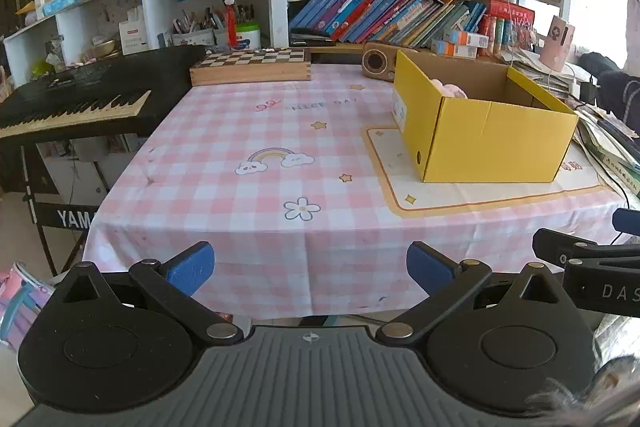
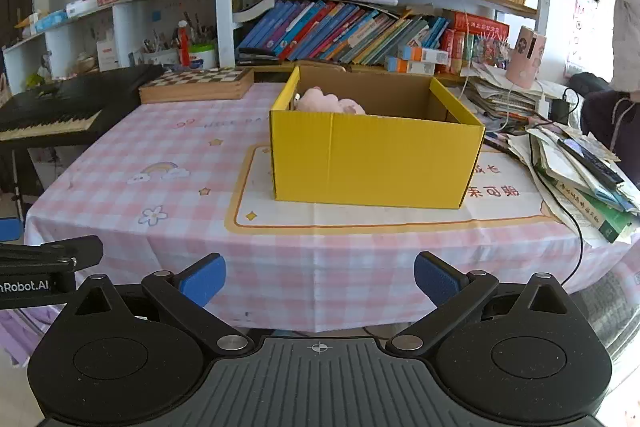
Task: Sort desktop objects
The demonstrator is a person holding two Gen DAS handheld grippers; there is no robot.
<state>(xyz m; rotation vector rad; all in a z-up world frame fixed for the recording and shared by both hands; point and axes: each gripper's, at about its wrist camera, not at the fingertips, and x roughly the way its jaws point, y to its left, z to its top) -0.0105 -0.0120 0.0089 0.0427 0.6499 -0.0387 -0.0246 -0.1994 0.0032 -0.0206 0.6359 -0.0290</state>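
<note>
A yellow cardboard box [image 1: 492, 143] [image 2: 376, 163] stands open on a cream mat on the pink checked tablecloth [image 1: 256, 131] [image 2: 152, 143]. A pink plush toy [image 1: 450, 89] [image 2: 330, 103] lies inside it, against the far left corner. My left gripper [image 1: 310, 269] hangs open off the table's front edge, nothing between its blue pads. My right gripper [image 2: 320, 279] is also open and empty, in front of the box and short of the table edge. Each gripper's black body shows at the edge of the other's view.
A wooden chessboard box [image 1: 250, 67] [image 2: 196, 85] and a small wooden speaker [image 1: 378, 61] sit at the table's back. A black keyboard [image 1: 76, 99] stands left. Stacked papers and books [image 2: 576, 163] with a black cable crowd the right. Bookshelves rise behind; a person [image 2: 612, 7] stands far right.
</note>
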